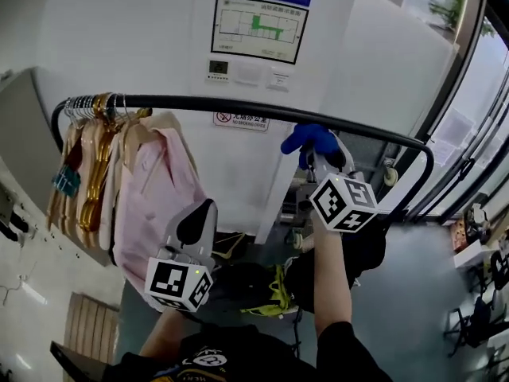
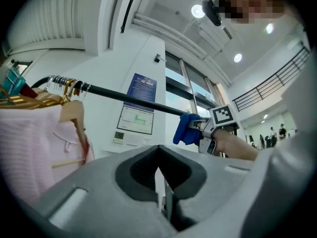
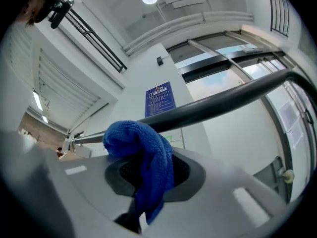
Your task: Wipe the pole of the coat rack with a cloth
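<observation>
The black horizontal pole [image 1: 238, 105] of the coat rack runs across the head view and bends down at the right. A blue cloth [image 1: 312, 138] presses against the pole right of its middle, with my right gripper [image 1: 320, 159] shut on it. In the right gripper view the cloth [image 3: 141, 157] bunches between the jaws and touches the pole [image 3: 223, 105]. My left gripper [image 1: 196, 223] hangs lower, below the pole, shut and holding nothing. From the left gripper view the pole [image 2: 129, 98] and the cloth [image 2: 186, 130] show ahead.
Several hangers [image 1: 91, 110] with a pink shirt [image 1: 155, 197] crowd the pole's left end. A white pillar with notices [image 1: 256, 29] stands behind the rack. Glass walls run along the right. A dark bag and yellow item [image 1: 274, 289] lie on the floor below.
</observation>
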{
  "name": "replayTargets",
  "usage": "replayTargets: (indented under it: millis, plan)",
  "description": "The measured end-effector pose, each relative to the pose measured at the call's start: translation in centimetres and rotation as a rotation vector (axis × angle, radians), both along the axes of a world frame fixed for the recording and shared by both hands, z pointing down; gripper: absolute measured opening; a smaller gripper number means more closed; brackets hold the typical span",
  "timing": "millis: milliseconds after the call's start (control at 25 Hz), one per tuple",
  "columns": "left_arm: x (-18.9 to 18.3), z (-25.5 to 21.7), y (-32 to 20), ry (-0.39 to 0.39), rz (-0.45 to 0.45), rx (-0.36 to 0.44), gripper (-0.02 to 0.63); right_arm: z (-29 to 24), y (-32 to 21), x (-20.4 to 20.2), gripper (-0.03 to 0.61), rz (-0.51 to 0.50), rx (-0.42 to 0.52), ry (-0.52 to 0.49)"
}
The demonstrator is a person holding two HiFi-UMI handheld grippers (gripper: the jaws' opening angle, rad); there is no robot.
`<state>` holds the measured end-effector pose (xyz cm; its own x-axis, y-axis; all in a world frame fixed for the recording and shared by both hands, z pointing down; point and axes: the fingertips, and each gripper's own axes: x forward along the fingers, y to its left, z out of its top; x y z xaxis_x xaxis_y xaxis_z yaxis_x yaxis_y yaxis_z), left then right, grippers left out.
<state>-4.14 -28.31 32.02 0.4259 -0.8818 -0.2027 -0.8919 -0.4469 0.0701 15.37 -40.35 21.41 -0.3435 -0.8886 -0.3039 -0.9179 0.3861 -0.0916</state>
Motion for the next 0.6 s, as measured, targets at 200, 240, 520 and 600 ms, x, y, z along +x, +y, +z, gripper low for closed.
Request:
replayTargets:
  millis: [200, 240, 520, 600]
  plan:
    - [3.4, -0.5, -0.7, -0.029, 0.071, 0.013, 0.003, -0.6, 1.0, 9.3, 0.072, 0.169, -0.007, -0.02]
    - [3.8, -0.5, -0.7, -0.029, 0.081, 0.012, 0.003, -0.6, 1.2, 10.8, 0.072, 0.195, -0.009, -0.026]
    - [4.9, -0.5, -0.8, -0.026, 0.11, 0.005, 0.003, -0.7, 1.7, 17.5, 0.072, 0.312, -0.021, -0.064]
    - [4.9, -0.4, -0.9, -0.026, 0.11, 0.003, 0.003, -0.6, 1.8, 18.0, 0.072, 0.322, -0.021, -0.065]
